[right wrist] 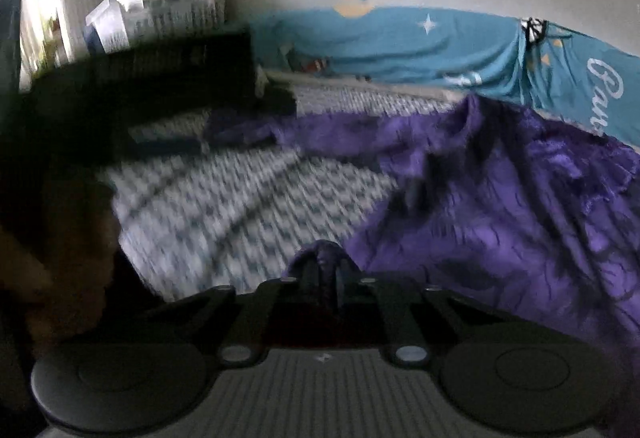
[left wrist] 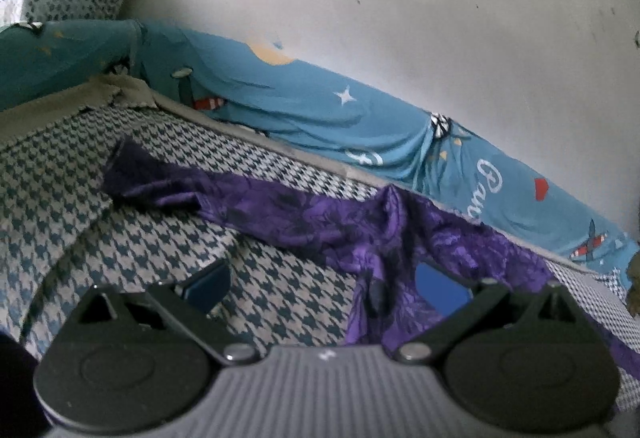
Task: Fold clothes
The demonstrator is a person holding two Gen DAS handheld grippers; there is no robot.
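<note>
In the left wrist view, the purple garment (left wrist: pixel 320 214) lies on the houndstooth bedcover (left wrist: pixel 120 206), its long axis running from a dark sleeve end at upper left down toward the lower right, where the bulk of the cloth bunches. The left gripper (left wrist: pixel 324 286) stands spread wide with nothing pinched; its right blue pad (left wrist: pixel 440 290) sits against or just over a fold of the cloth, the left pad over bare cover. In the right wrist view, which is blurred, the right gripper (right wrist: pixel 326 270) is pressed together on a bunched edge of the purple garment, whose body spreads up and to the right toward the teal sheet (right wrist: pixel 400 42). The right hand looks nearer to the main body; the sleeve end lies well away from both.
</note>
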